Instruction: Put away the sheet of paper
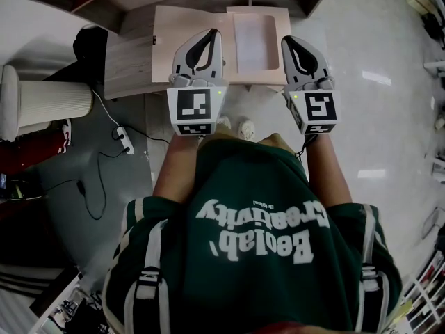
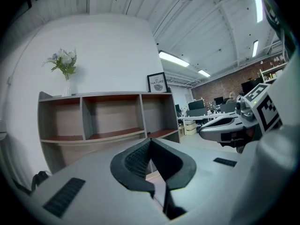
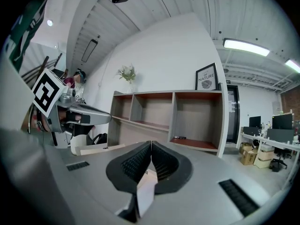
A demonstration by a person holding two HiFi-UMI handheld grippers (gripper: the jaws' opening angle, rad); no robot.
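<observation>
Pale and faintly glossy, the sheet of paper [image 1: 256, 42] lies flat on a beige board or folder [image 1: 188, 23], we cannot tell which, on the far part of the wooden desk [image 1: 128, 58]. We hold the left gripper [image 1: 214, 35] just left of it and the right gripper [image 1: 289, 42] just right of it. Both have their jaws pressed together on nothing, and only the light surface below shows through the gap behind the tips. An open shelf [image 3: 187, 121] stands beyond the desk. The scene fits the sheet waiting to be lifted as well as the sheet already laid where it belongs. We judge the main hazard to be its flatness: a thin sheet on a hard surface gives the jaws no edge, so any grab could skid it away or crease it. A closed tip brushing it could also push it off the far side
</observation>
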